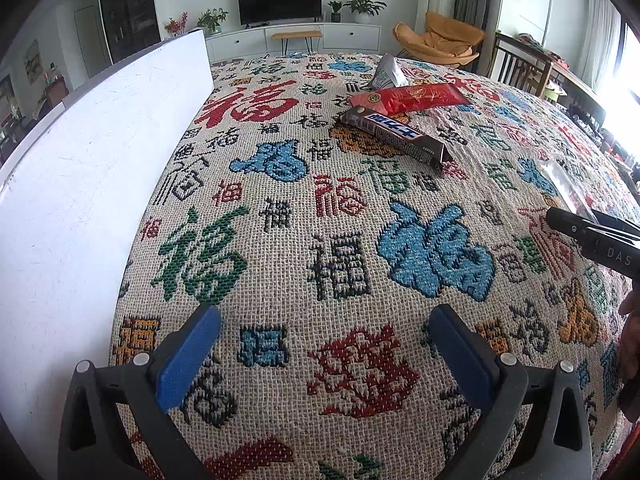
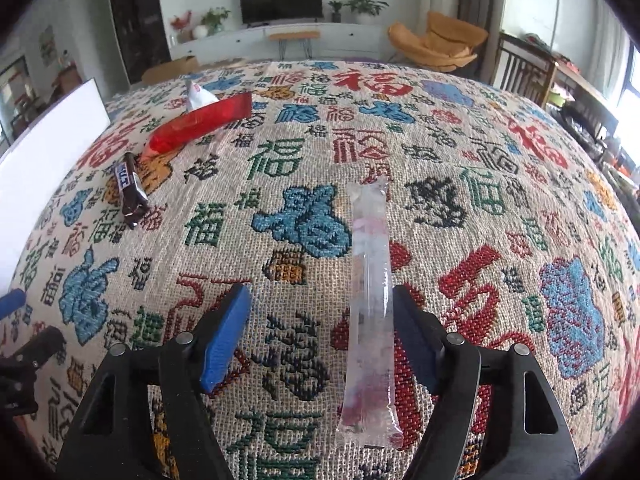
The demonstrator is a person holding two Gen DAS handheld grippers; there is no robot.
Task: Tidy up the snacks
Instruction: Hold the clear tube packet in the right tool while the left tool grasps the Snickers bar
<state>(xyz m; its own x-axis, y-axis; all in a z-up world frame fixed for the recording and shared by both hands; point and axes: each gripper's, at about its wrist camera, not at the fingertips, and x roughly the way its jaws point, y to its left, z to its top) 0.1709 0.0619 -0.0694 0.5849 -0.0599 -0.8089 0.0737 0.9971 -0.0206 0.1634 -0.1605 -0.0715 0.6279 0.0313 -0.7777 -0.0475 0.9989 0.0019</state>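
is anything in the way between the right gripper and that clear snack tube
Nothing visible. The clear tube already lies on the cloth between the open right gripper fingers, close beside one finger, with a wide gap to the other.

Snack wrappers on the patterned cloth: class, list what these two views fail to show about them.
- White packet: left wrist view, front hidden by the red wrapper; print too small in both.
- Clear tube: right wrist view, contents blurred; cut off by the right edge in the left wrist view.
- Chocolate bar: underside hidden against the cloth.
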